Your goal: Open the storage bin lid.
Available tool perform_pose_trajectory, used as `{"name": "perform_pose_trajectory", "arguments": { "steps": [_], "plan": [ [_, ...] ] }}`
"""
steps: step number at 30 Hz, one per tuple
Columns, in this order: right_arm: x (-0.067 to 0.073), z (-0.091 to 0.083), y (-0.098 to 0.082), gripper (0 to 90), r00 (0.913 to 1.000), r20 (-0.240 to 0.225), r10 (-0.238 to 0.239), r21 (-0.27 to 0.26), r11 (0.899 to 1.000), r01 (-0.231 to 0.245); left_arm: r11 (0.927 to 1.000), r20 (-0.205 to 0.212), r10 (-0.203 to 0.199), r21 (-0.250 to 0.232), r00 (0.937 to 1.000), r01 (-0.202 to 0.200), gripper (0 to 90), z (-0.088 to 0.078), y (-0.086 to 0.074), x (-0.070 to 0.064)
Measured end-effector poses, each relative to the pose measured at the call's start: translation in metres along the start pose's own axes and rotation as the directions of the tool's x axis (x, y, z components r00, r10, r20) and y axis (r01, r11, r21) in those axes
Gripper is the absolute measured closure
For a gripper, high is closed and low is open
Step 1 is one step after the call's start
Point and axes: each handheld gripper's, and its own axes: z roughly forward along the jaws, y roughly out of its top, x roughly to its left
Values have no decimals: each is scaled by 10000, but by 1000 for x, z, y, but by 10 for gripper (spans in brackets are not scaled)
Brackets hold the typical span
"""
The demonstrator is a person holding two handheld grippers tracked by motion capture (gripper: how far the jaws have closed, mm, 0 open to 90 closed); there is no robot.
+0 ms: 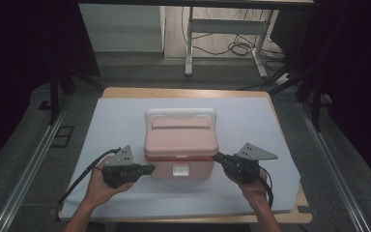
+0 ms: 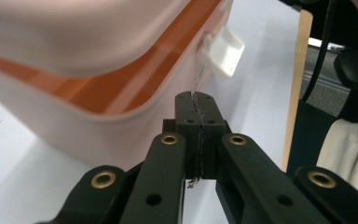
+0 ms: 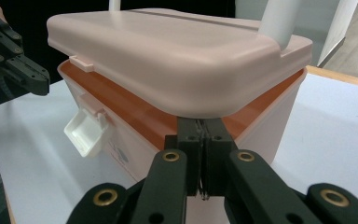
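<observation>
Over on the left, the left gripper (image 1: 147,169) sits in the person's left hand (image 1: 101,186), jaws pressed together with nothing between them, tips right at the box's left front corner. Its own view has them just under the rim, beside the white latch (image 2: 223,52), which hangs flipped open.

Centre stage: the pink box (image 1: 181,152) stands in the middle of the white mat (image 1: 121,116) on the counter (image 1: 183,92), white handle (image 1: 180,115) folded toward the far side. The lid (image 3: 177,51) sits slightly raised, an orange band (image 3: 130,109) showing under it.

On the right, the right gripper (image 1: 215,157), held by the right hand (image 1: 253,188), also has its jaws closed tight and empty, tips against the box's right front corner, just below the lid's edge.
</observation>
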Motion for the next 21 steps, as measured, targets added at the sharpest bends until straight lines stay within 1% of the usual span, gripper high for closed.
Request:
{"name": "perform_pose_trajectory", "arguments": {
  "steps": [2, 5, 6, 8, 16, 18, 20, 21],
  "plan": [
    [0, 0, 0, 881, 10000, -2, -7, -6, 10000, 7, 10000, -42, 69, 15, 10000, -69, 900, 4, 3, -4],
    [0, -1, 0, 881, 10000, -8, 13, -2, 10000, -13, 9999, 78, 122, -94, 9999, -121, 900, 7, 6, -7],
    [0, -1, 0, 881, 10000, -12, 22, -6, 10000, -22, 9998, 224, 62, -192, 9997, -58, 900, 9, 7, -8],
    [0, -1, 0, 881, 10000, -2, 13, -4, 10000, -13, 9998, 99, 148, -160, 9998, -146, 900, 10, 8, -10],
    [0, -1, 0, 881, 10000, -6, 18, -6, 10000, -18, 9995, 84, 222, -220, 9997, -220, 900, 14, 13, -15],
    [0, -1, 0, 881, 10000, -1, 9, -5, 10000, -9, 9991, 204, 322, -267, 9993, -317, 900, 15, 14, -17],
    [0, -1, 0, 881, 10000, 2, 2, 4, 10000, -2, 9989, 434, 286, -381, 9986, -269, 900, 17, 15, -17],
    [0, -1, 0, 881, 10000, 4, 4, -8, 10000, -4, 9989, 357, 284, -375, 9990, -271, 900, 19, 15, -17]
  ]
}}
